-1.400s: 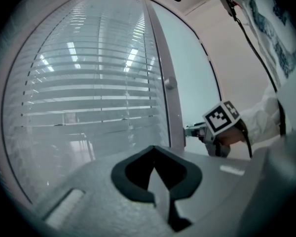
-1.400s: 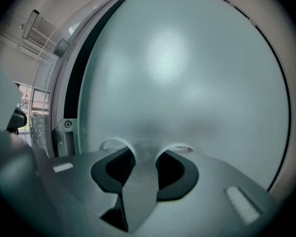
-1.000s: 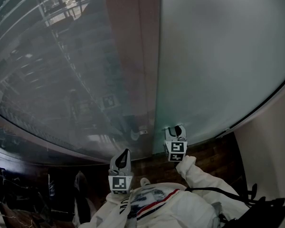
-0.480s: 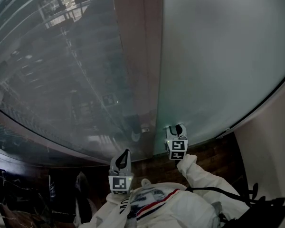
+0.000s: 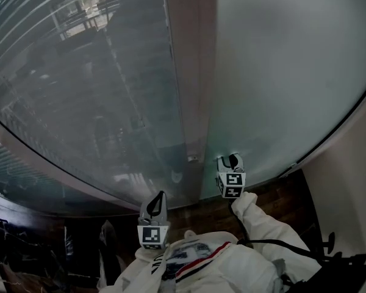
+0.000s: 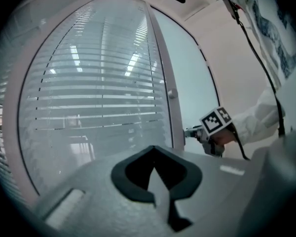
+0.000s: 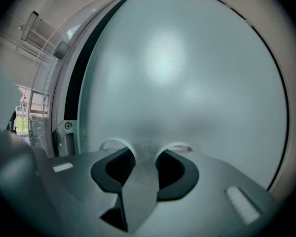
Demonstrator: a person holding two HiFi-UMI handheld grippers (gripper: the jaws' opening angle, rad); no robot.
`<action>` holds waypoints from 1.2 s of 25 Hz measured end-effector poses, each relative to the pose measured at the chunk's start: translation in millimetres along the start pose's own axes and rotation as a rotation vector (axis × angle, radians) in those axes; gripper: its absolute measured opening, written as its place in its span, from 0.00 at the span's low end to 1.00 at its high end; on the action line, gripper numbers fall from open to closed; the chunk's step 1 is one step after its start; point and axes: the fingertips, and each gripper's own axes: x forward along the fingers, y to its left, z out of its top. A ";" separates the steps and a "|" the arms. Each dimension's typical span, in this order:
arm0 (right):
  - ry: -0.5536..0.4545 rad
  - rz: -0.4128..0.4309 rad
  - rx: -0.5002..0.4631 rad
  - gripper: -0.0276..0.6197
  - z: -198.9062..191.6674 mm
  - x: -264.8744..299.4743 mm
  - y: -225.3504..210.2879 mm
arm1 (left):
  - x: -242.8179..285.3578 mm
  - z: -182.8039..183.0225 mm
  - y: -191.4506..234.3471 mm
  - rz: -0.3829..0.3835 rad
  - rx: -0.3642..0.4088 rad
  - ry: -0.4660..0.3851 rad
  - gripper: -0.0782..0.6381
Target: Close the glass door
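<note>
We see a strip of dark wooden floor (image 5: 274, 195) near us. Along its far side runs the bottom edge of the frosted glass door (image 5: 280, 72), and a pale wall (image 5: 354, 188) rises at its right.

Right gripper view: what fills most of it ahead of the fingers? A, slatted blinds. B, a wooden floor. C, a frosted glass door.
C: past the right gripper, the pale, blank frosted glass door takes up most of the view.
</note>
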 end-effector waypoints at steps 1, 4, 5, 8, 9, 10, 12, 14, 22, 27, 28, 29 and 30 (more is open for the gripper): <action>0.011 0.007 0.002 0.23 -0.7 0.0 0.6 | -2.3 -1.5 -1.8 -0.005 0.000 -0.001 0.10; 0.054 0.041 -0.007 0.25 -2.9 -4.9 1.4 | -6.5 -5.5 -10.3 -0.017 -0.005 0.002 0.10; 0.066 0.047 -0.010 0.26 -3.4 -10.8 0.3 | -7.4 -7.2 -14.3 -0.020 -0.008 0.004 0.10; 0.082 0.042 -0.002 0.25 -8.4 -42.0 -6.3 | -14.4 -16.6 -29.6 -0.029 -0.023 0.014 0.10; 0.084 0.033 0.001 0.21 -11.7 -54.6 -9.9 | -17.9 -21.2 -35.3 -0.031 -0.031 0.019 0.10; 0.088 0.023 0.004 0.15 -15.6 -66.4 -13.9 | -21.0 -25.6 -40.9 -0.033 -0.039 0.024 0.10; 0.096 0.014 0.017 0.05 -23.8 -83.9 -21.1 | -23.6 -30.9 -49.5 -0.032 -0.053 0.030 0.10; 0.120 0.028 0.043 0.05 -34.3 -98.7 -22.3 | -26.7 -30.6 -56.9 -0.032 -0.064 0.031 0.10; 0.148 0.451 0.199 0.05 -41.6 -217.4 50.7 | -71.0 -11.6 -103.3 0.017 -0.035 0.013 0.10; 0.134 0.539 0.154 0.05 -42.7 -303.2 44.7 | -110.7 -10.2 -170.1 0.019 -0.035 0.027 0.10; 0.133 0.547 0.143 0.05 -45.1 -319.4 39.0 | -118.4 -10.9 -182.5 0.021 -0.037 0.027 0.10; 0.132 0.549 0.137 0.05 -48.6 -334.3 32.4 | -125.4 -12.3 -193.7 0.023 -0.037 0.029 0.10; 0.131 0.546 0.140 0.05 -52.4 -347.5 25.3 | -130.8 -13.4 -203.9 0.022 -0.035 0.031 0.10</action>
